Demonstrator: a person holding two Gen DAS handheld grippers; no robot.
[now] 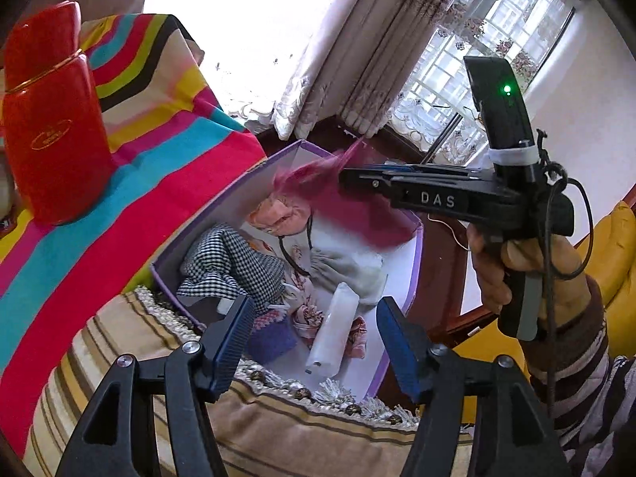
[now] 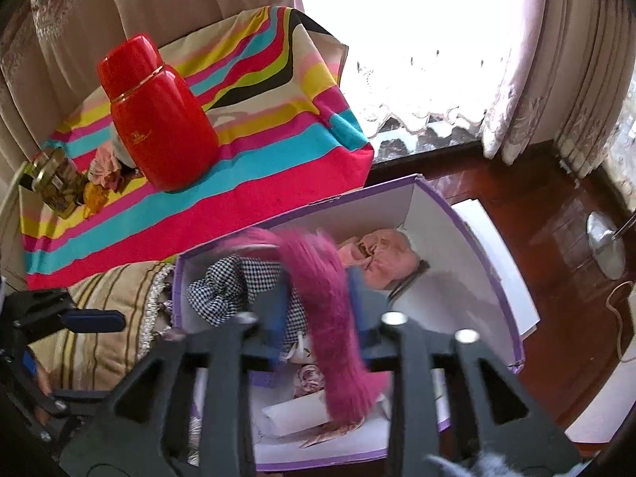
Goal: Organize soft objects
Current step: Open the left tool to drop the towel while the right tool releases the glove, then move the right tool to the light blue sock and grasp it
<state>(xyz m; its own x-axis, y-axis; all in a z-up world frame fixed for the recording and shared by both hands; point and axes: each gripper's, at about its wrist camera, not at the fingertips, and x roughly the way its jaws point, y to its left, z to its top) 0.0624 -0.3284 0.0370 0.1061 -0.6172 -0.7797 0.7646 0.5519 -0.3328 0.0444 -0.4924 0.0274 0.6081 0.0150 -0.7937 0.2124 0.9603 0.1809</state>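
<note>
A purple box (image 1: 413, 274) with white inside stands open on the floor; it also shows in the right wrist view (image 2: 489, 262). In it lie a checked cloth (image 1: 234, 262), a pink cloth (image 1: 278, 214), a grey cloth (image 1: 349, 266) and a white roll (image 1: 334, 330). My right gripper (image 1: 346, 179) is shut on a magenta furry piece (image 2: 326, 290) and holds it over the box. The piece is blurred. My left gripper (image 1: 314, 342) is open and empty above the box's near end.
A red flask (image 1: 51, 119) stands on a striped colourful cloth (image 1: 159, 151) to the left. A striped fringed cushion (image 1: 278, 429) lies below the box. A yellow seat (image 1: 612, 254) is at the right. Curtains and a window are behind.
</note>
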